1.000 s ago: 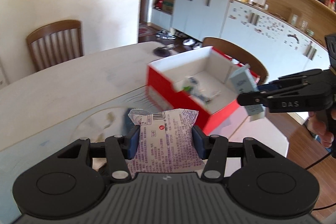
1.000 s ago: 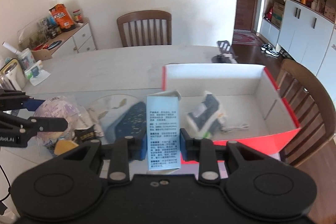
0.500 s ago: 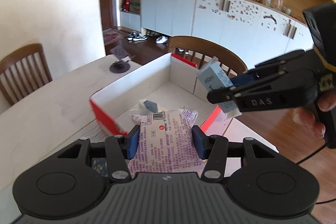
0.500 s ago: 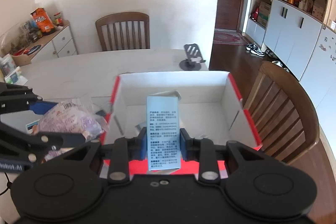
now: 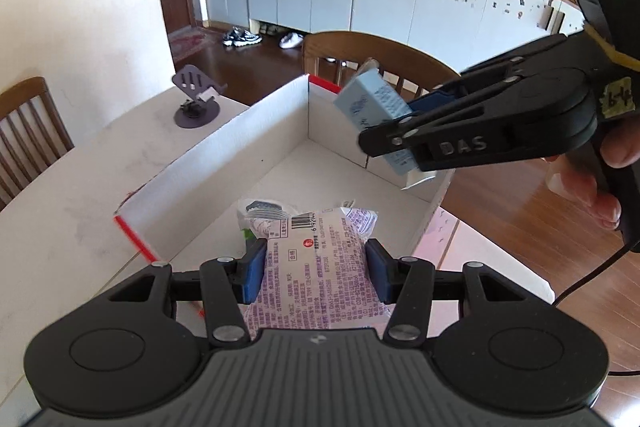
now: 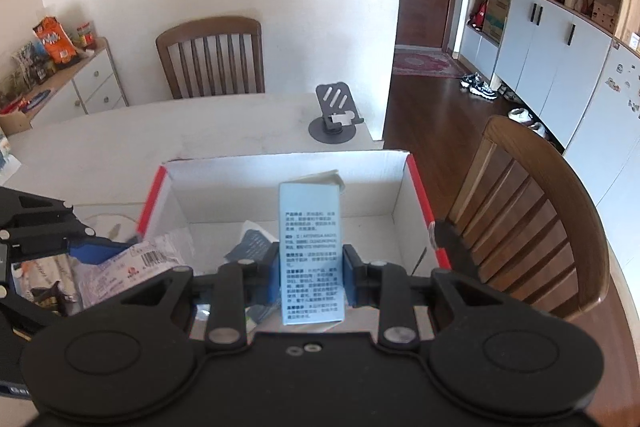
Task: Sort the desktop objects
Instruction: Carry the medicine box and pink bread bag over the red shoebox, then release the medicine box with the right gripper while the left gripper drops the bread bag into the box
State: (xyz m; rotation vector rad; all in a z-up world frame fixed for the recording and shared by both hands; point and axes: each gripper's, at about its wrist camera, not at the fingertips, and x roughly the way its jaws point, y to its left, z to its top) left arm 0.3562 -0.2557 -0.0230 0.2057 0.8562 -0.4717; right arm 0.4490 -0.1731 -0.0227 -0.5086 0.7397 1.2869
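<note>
My left gripper (image 5: 316,269) is shut on a purple-printed snack packet (image 5: 320,267) and holds it over the near end of the red-and-white cardboard box (image 5: 224,155). My right gripper (image 6: 311,273) is shut on a tall light-blue carton (image 6: 311,251) and holds it above the same box (image 6: 416,179); it shows from the side in the left wrist view (image 5: 396,135). A dark-blue and white packet (image 6: 252,245) lies on the box floor, also visible in the left wrist view (image 5: 260,211). The left gripper with its packet (image 6: 132,263) shows at the left of the right wrist view.
The box stands near the edge of a white table (image 6: 120,143). A grey phone stand (image 6: 334,111) sits beyond the box. Wooden chairs stand at the far side (image 6: 212,59) and beside the box (image 6: 532,211). Other packets (image 6: 44,283) lie left of the box.
Both grippers have moved further over the box with their loads. The box now fills more of both views; the grips have not changed.
</note>
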